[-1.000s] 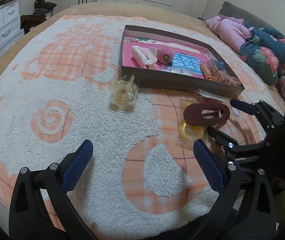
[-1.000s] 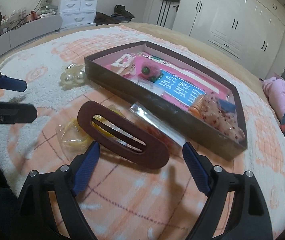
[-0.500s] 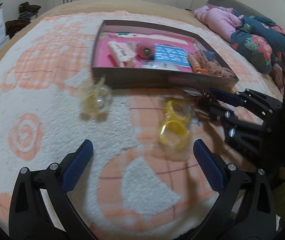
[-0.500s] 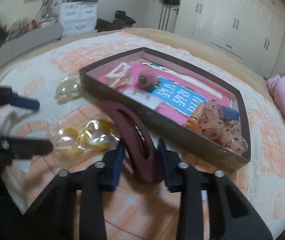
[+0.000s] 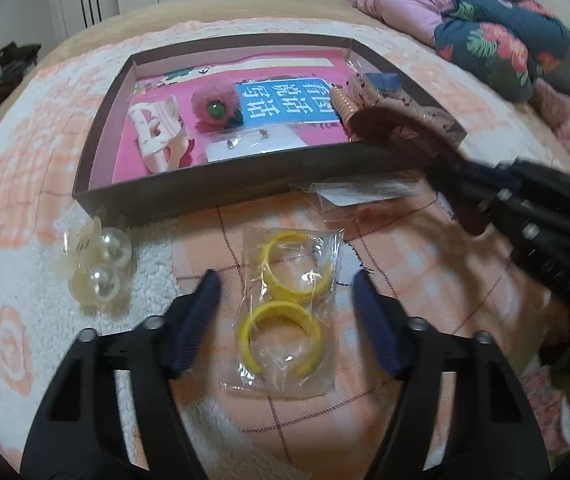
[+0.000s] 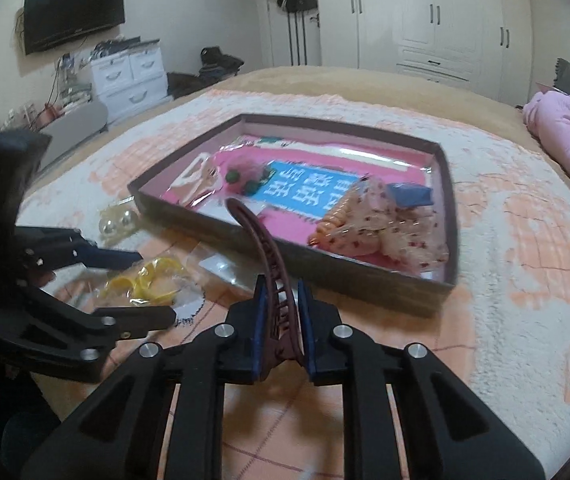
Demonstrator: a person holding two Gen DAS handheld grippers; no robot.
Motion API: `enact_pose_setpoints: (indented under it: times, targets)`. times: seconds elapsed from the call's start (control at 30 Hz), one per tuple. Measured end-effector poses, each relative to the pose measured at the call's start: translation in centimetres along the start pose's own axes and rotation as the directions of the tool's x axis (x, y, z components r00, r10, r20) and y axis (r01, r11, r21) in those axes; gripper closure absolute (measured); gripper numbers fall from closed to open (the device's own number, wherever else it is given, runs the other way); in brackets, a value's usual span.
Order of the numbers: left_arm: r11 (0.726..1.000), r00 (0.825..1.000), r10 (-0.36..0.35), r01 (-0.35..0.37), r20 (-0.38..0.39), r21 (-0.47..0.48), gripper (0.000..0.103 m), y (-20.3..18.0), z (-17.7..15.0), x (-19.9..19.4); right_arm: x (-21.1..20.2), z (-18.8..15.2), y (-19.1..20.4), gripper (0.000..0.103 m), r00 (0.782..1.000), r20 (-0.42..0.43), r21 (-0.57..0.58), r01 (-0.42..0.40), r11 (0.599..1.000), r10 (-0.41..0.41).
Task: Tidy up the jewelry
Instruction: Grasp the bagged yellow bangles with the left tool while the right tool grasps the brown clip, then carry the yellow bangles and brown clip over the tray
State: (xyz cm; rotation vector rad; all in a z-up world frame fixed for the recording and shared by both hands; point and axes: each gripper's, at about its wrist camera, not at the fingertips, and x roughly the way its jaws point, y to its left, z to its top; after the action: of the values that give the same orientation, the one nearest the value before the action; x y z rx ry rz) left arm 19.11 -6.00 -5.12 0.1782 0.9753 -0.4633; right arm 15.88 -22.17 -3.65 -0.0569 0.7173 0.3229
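My right gripper [image 6: 279, 300] is shut on a maroon hair clip [image 6: 263, 240] and holds it on edge above the near wall of the brown box [image 6: 451, 216]. In the left wrist view the clip [image 5: 389, 120] hangs over the box's right front corner [image 5: 245, 176]. My left gripper [image 5: 285, 292] is open, its fingers either side of a clear bag of yellow hoops [image 5: 285, 304] on the blanket. The same bag shows in the right wrist view [image 6: 153, 280]. The box holds a white claw clip [image 5: 161, 136], a pink pompom [image 5: 215, 104] and a spotted scrunchie [image 6: 397, 216].
A pearl hair clip [image 5: 97, 268] lies on the blanket left of the hoops. A small clear packet [image 5: 361, 192] lies by the box front. Folded clothes [image 5: 485, 24] sit at the far right of the bed. Drawers [image 6: 129, 76] stand off the bed.
My right gripper has closed on the maroon clip and lifted it to the box edge. My left gripper has moved forward over the yellow hoops bag and narrowed.
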Motion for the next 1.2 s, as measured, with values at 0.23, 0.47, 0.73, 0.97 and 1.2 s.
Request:
enact_pose_setpoints:
  times: [0.23,0.47,0.73,0.97,1.2]
  targets:
    - [0.998,0.999,-0.033,0.035,0.025,-0.054,0.073,1.2,-0.6,-0.8,-0.9,-0.3,-1.1,0.089,0.999,0.002,0.025,0.047,0.999,-0.047]
    - [0.996,0.998,-0.047,0.050,0.039,-0.074,0.074,1.2,-1.5,-1.8,-1.9,-1.4,-1.3,0.089,0.998,-0.010,0.045,0.060,0.997,-0.059]
    - [0.992,0.996,-0.042,0.052,0.084,-0.112,0.074,1.6,-2.2,-4.3,-3.2,-2.3,-0.1,0.089,0.999,-0.009,0.043,0.043,0.998,-0.043]
    - [0.988,0.992,-0.019,0.038,0.124,-0.149,0.074,2.2,-2.9,-6.4,-3.9,-2.5,1.9,0.089,1.000,-0.004,0.030,0.004,1.000,-0.004]
    - [0.983,0.984,0.018,0.015,0.176,-0.185,0.074,3.3,-2.3,-8.3,-4.3,-1.2,3.6,0.089,0.999,0.025,0.000,-0.028,1.000,0.028]
